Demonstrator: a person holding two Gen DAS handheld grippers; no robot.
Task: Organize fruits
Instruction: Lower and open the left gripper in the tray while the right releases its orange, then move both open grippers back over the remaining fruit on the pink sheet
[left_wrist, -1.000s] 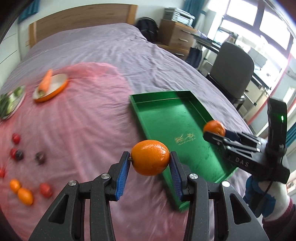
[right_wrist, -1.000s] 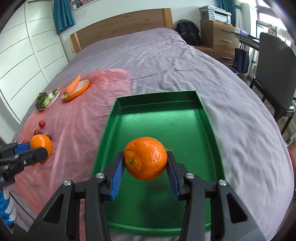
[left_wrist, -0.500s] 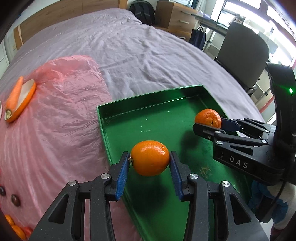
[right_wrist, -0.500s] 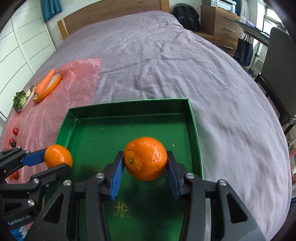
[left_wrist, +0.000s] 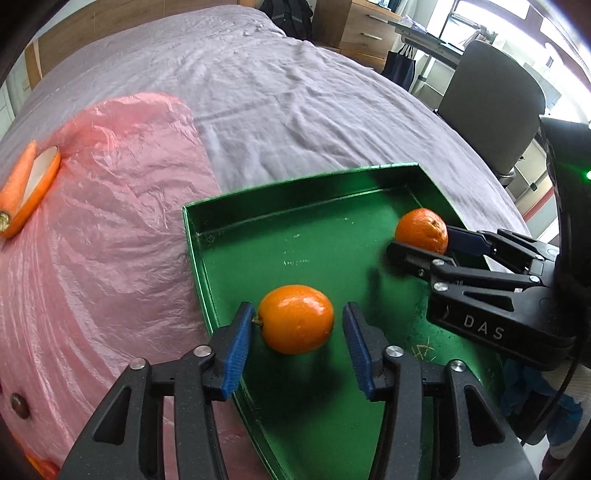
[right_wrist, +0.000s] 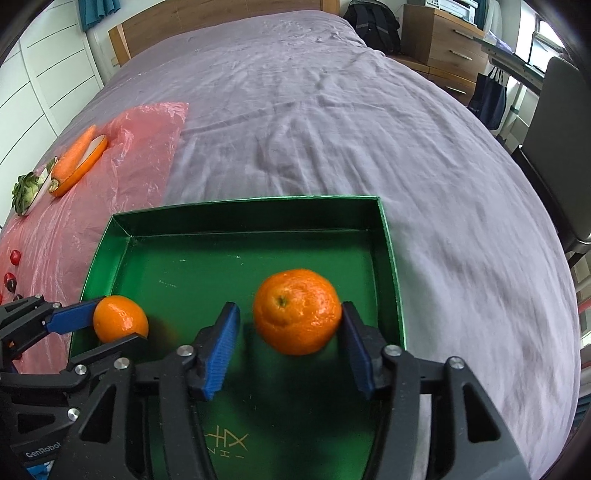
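Resting on a purple bed (right_wrist: 332, 110), a green tray (right_wrist: 388, 236) underlies both just-opening, seemingly released grippers.

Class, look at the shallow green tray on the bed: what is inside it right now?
Two oranges: one between the right tongs' opened jaws, one by the left tongs. The green tray's near floor is hidden behind both tongs.

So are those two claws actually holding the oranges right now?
No. Both have just been opening: the left gripper and right gripper each have an orange between the pads, no longer clamped, over the green tray.
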